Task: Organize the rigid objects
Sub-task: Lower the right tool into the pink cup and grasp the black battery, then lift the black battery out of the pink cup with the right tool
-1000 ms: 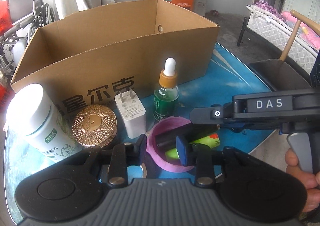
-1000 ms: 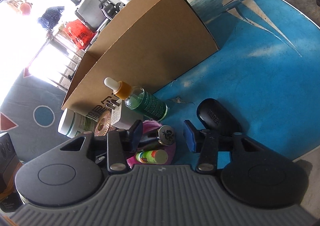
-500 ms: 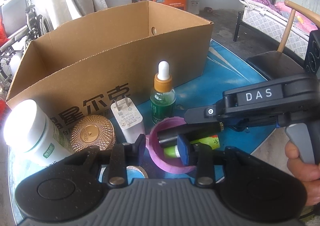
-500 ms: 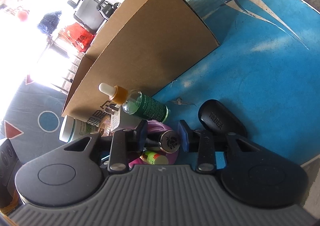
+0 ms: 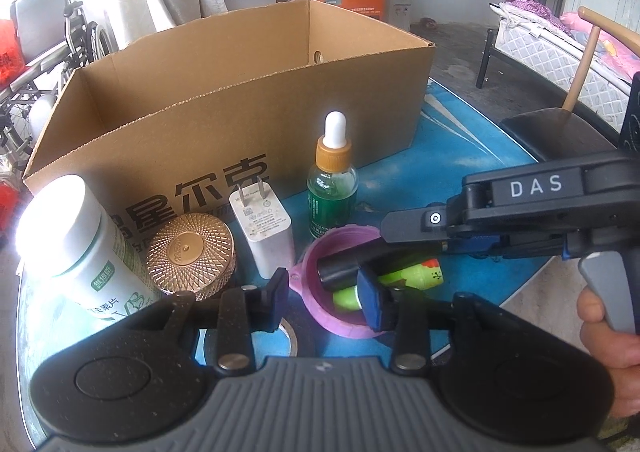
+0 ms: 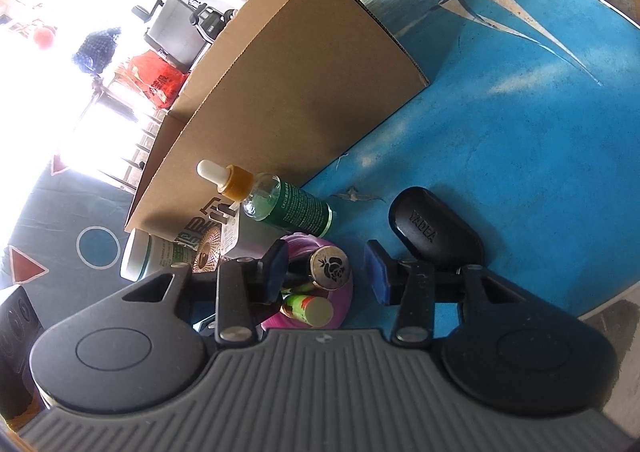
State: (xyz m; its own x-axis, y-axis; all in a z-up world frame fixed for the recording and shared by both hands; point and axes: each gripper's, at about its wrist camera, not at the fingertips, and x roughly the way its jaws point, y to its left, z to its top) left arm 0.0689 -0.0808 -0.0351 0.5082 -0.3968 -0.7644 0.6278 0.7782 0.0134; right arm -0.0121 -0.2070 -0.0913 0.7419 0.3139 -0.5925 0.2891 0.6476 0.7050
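Observation:
A pink cup lies near the table's front edge, holding a black tube with a rose-marked cap and a green tube. My right gripper is open with its fingers on either side of the black tube's cap, not touching it; it reaches in from the right in the left wrist view. My left gripper is open and empty just in front of the pink cup. The open cardboard box stands behind.
In front of the box stand a green dropper bottle, a white charger, a gold lidded jar and a white pill bottle. A black YADEA case lies right of the cup. A tape roll lies under my left gripper.
My right gripper closed in around the black tube's cap half a second ago and has now opened wider again. The left gripper has drawn back slightly and risen.

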